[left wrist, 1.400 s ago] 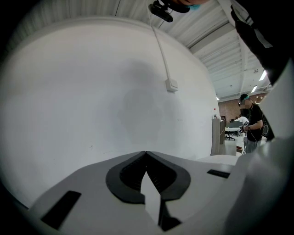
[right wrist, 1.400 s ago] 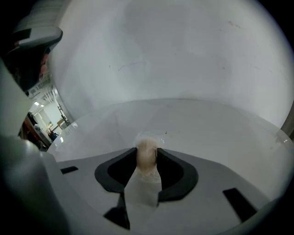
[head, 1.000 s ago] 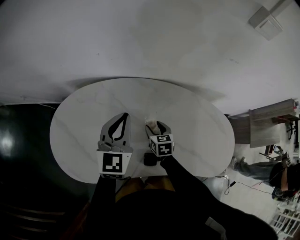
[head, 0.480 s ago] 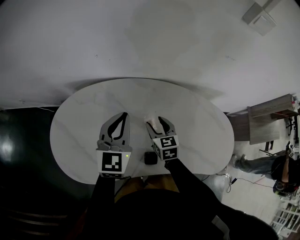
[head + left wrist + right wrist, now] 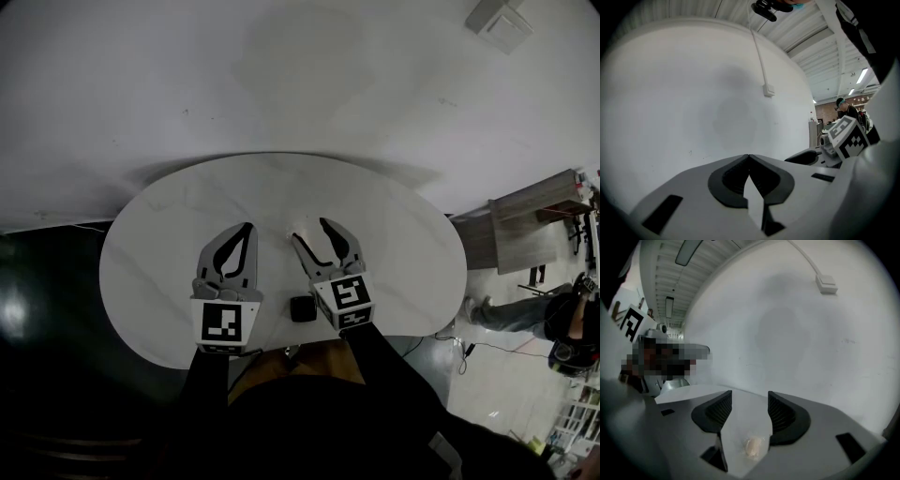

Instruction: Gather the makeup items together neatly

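Observation:
On the white oval table (image 5: 159,253) lies a small pale makeup item in clear wrap (image 5: 302,228), just past the middle. My right gripper (image 5: 309,231) hangs over it, open, and the item (image 5: 753,446) shows low between its two dark pads without touching them. A small black item (image 5: 301,308) sits near the table's front edge, just left of the right gripper's marker cube. My left gripper (image 5: 247,229) hovers left of the pale item, shut with nothing in it; its pads (image 5: 740,176) meet at the tip. The right gripper (image 5: 836,140) shows at the side in the left gripper view.
A plain white wall rises behind the table. Dark floor lies to the left. At the right stand wooden furniture (image 5: 530,225) and a person (image 5: 562,328) beside a cable on the floor. A cable runs up the wall to a small box (image 5: 826,283).
My right gripper has risen and drifted a little right, away from the table top, uncovering the black item near the front edge. The left gripper has kept still.

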Demonstrator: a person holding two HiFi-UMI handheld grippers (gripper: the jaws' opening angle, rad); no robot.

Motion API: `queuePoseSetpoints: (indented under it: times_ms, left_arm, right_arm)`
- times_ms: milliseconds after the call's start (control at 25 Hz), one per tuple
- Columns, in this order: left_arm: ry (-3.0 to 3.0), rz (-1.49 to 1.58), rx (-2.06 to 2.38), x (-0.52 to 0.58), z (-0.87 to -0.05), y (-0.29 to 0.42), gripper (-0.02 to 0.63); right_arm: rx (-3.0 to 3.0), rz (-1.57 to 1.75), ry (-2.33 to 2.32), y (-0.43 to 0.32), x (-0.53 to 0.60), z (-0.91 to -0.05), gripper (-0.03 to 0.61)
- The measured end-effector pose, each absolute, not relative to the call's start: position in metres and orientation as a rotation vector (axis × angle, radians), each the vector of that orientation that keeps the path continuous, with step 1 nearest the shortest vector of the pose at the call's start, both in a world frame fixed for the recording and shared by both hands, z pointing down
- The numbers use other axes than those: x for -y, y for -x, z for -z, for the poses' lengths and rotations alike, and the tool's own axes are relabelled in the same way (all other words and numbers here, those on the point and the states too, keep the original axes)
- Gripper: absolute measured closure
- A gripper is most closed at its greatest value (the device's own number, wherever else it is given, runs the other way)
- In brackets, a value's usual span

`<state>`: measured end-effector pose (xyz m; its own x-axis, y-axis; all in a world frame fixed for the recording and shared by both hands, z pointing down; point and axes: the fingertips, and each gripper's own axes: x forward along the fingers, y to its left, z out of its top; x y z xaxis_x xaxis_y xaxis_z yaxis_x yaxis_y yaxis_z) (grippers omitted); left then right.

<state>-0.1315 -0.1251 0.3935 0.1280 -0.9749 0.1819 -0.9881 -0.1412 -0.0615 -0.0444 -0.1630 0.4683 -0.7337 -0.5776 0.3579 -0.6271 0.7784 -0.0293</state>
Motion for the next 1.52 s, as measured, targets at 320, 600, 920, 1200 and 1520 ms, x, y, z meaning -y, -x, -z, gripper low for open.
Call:
queuePoseSetpoints:
  times_ms: [320,600,920,1200,1520]
  left_arm:
    - [-2.324,-0.261,2.027,0.114,-0.386,0.123,0.6]
    - [-2.261,-0.291,2.091,0.101,-0.387,0.115,0.6]
    - [-2.162,-0.337,2.23,0.082,-0.378,0.12,0.6]
    - [-1.98,-0.38,2.393,0.048,-0.379,0.141,0.6]
    - [-1.75,-0.384,2.523,0.0,-0.39,0.165,0.6]
  right_arm:
    - [2.783,-0.005,-0.891,0.041,0.149,-0.412,0.327]
    - [2.879,0.065,-0.742,0.032,0.134,-0.398,0.483]
    - [2.932,0.102,-0.522,0.038,0.119,-0.404,0.482]
    - [2.927,0.056,-0.205,0.071,0.089,-0.424,0.463]
    - [2.836,-0.044,0.138,0.107,0.037,-0.461,0.439]
